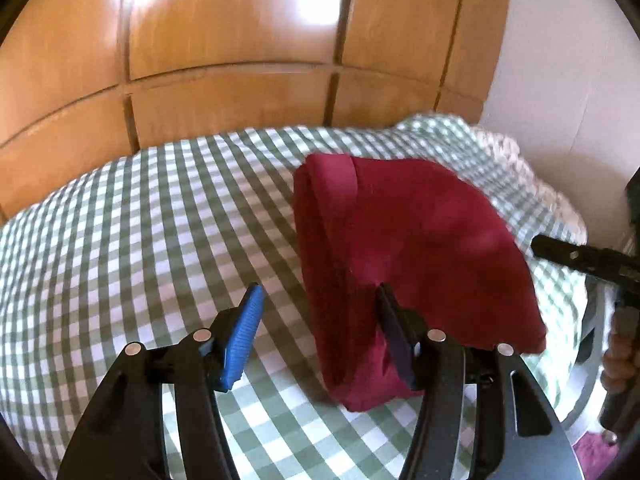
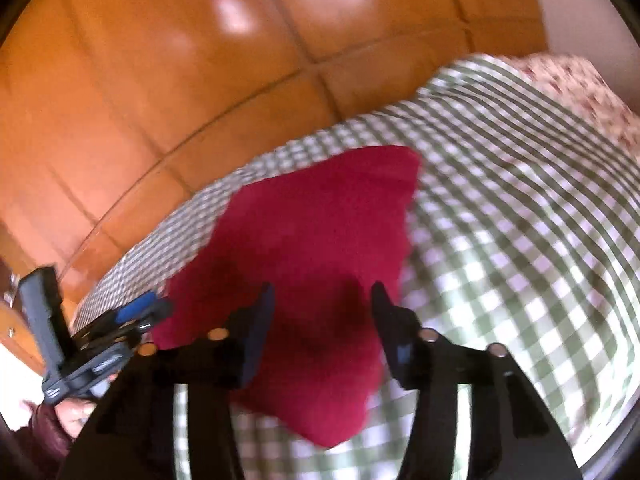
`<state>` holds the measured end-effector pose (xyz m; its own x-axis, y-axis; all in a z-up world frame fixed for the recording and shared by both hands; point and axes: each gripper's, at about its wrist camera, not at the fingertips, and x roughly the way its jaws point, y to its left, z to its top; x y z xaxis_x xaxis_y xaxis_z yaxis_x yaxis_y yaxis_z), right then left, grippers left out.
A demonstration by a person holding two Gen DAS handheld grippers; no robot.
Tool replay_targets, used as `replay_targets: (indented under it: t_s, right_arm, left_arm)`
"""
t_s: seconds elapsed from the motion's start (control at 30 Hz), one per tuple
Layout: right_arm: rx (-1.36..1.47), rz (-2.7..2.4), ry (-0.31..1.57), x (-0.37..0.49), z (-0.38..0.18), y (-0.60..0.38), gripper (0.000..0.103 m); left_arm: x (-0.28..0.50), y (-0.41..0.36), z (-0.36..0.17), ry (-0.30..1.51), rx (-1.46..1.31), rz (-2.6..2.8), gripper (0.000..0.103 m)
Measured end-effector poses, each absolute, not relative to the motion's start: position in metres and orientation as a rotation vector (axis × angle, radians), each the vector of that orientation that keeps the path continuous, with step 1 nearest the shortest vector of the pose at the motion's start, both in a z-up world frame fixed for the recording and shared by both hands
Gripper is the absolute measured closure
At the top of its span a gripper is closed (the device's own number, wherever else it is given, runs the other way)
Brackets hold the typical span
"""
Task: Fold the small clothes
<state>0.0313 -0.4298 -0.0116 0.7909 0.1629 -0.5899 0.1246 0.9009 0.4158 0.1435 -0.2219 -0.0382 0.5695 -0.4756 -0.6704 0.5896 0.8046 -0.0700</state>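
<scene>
Red cloth lies folded on the checked bed, both grippers spread wide and holding nothing.

The left gripper hovers at the cloth's near left edge, its right finger over the fabric; the right gripper hangs above the cloth (view blurred). A wooden wardrobe stands behind.

Left of the red cloth the checked sheet lies bare as far as the wooden wardrobe, which closes off the far side of the bed. To the right, bare sheet runs up to a floral cover heaped at the corner by the white wall. The left gripper, fingers spread, straddles the cloth's near left edge; the right gripper, likewise spread, hangs over the cloth's near end.
</scene>
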Motion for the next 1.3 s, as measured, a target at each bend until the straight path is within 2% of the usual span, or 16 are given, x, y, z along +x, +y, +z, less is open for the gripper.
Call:
replay_targets:
  t_s: [0.1, 0.17, 0.23, 0.27, 0.3, 0.37, 0.4, 0.5, 0.57, 0.73, 0.8, 0.87, 1.07, 1.3]
  right_arm:
    - [0.434, 0.0, 0.753, 0.055, -0.042, -0.414, 0.058]
    - [0.383, -0.04, 0.732, 0.056, -0.052, -0.406, 0.057]
    - [0.378, -0.063, 0.73, 0.056, -0.05, -0.404, 0.057]
    - [0.387, -0.064, 0.732, 0.055, -0.047, -0.405, 0.053]
    - [0.394, -0.062, 0.733, 0.054, -0.042, -0.404, 0.049]
    - [0.388, -0.082, 0.724, 0.046, -0.03, -0.4, 0.033]
    - [0.381, -0.1, 0.722, 0.036, -0.023, -0.394, 0.029]
    - [0.411, -0.162, 0.74, 0.023, -0.024, -0.393, 0.027]
    - [0.427, -0.215, 0.753, 0.011, -0.028, -0.393, 0.018]
    - [0.393, -0.318, 0.737, -0.014, -0.025, -0.384, 0.003]
    - [0.383, -0.347, 0.725, -0.02, -0.018, -0.38, 0.002]
    - [0.391, -0.358, 0.709, -0.026, -0.01, -0.376, 0.002]
    - [0.219, -0.412, 0.595, -0.046, 0.02, -0.339, 0.002]
    - [0.204, -0.45, 0.586, -0.056, 0.019, -0.328, 0.002]
  left_arm:
    - [0.165, -0.231, -0.069, 0.852, 0.211, -0.571, 0.045]
    - [0.168, -0.224, -0.076, 0.853, 0.158, -0.567, 0.037]
    - [0.171, -0.216, -0.075, 0.87, 0.105, -0.571, 0.035]
    - [0.172, -0.213, -0.071, 0.873, 0.094, -0.552, 0.028]
    - [0.167, -0.208, -0.066, 0.863, 0.093, -0.532, 0.025]
    - [0.159, -0.204, -0.052, 0.831, 0.09, -0.507, 0.024]
    - [0.154, -0.2, -0.046, 0.818, 0.087, -0.497, 0.024]
    - [0.131, -0.187, -0.026, 0.767, 0.068, -0.465, 0.02]
    - [0.118, -0.177, -0.014, 0.739, 0.055, -0.446, 0.01]
    - [0.091, -0.164, 0.003, 0.672, 0.068, -0.423, 0.009]
    - [0.08, -0.16, 0.01, 0.65, 0.067, -0.41, 0.009]
    - [0.072, -0.158, 0.015, 0.642, 0.058, -0.418, 0.004]
    - [0.042, -0.146, 0.025, 0.594, 0.048, -0.401, 0.004]
    - [0.025, -0.14, 0.028, 0.567, 0.068, -0.381, 0.004]
